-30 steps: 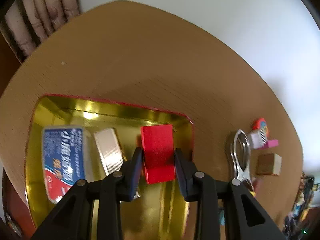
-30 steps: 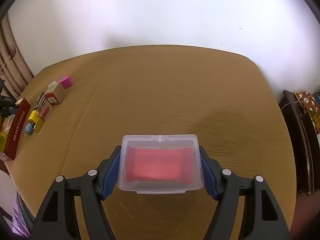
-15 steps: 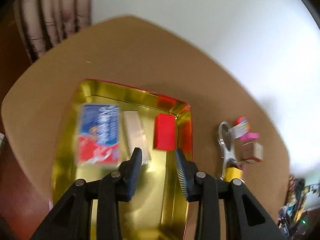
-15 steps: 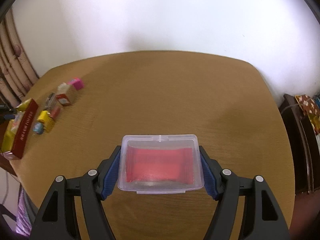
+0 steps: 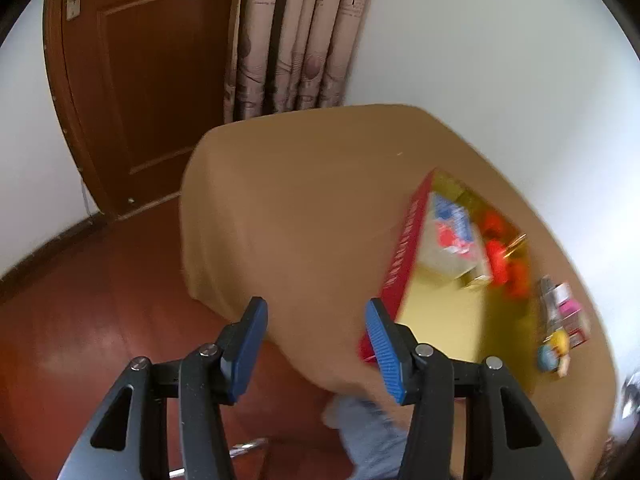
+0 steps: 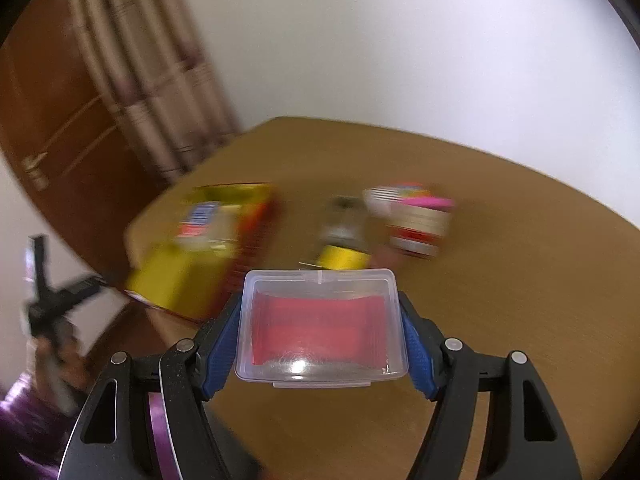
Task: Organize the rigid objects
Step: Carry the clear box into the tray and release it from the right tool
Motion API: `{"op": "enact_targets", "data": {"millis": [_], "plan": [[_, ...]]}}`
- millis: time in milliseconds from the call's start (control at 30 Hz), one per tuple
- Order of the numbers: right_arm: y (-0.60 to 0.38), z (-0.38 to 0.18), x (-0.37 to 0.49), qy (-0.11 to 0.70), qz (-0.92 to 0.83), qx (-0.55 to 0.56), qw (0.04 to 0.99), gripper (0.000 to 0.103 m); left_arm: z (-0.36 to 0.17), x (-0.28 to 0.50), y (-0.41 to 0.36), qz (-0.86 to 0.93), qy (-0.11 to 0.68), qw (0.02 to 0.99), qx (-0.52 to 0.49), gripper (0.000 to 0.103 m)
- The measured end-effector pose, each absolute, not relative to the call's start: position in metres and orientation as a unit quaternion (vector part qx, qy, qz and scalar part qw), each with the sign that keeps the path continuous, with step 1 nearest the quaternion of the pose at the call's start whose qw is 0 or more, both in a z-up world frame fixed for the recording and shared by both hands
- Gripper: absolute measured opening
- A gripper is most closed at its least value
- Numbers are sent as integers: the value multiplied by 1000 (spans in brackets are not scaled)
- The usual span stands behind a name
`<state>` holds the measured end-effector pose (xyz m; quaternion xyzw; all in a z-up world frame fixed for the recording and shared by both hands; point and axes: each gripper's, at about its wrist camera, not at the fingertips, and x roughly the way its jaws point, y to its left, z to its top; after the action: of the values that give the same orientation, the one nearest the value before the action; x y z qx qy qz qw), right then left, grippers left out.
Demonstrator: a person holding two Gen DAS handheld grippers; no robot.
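Right tool (image 6: 322,334) clamped on clear box (image 6: 320,300) — red pad inside, left tool (image 5: 316,354) opening, empty.

The left wrist view is taken from beyond the table (image 5: 304,216) corner, steeply downward, with the floor at the lower left and the door (image 5: 152,80) at the upper left. The right wrist view is taken lower and nearer above the table (image 6: 520,280). The gold tin (image 5: 440,300) (image 6: 192,264) is shared by both views.
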<state>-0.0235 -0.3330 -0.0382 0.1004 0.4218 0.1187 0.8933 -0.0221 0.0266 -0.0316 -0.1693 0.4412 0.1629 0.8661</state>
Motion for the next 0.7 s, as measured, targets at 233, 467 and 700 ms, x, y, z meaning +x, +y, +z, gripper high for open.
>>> {"op": "enact_targets", "data": {"millis": [233, 467, 700], "plan": [[-211, -71, 50, 475, 201, 78, 853, 68, -33, -26, 27, 122, 442, 873, -168, 52], [-153, -117, 93, 541, 191, 58, 817, 68, -29, -27, 30, 94, 438, 873, -191, 52], [-127, -147, 117, 569, 165, 47, 804, 68, -36, -24, 35, 83, 456, 861, -208, 52]]}}
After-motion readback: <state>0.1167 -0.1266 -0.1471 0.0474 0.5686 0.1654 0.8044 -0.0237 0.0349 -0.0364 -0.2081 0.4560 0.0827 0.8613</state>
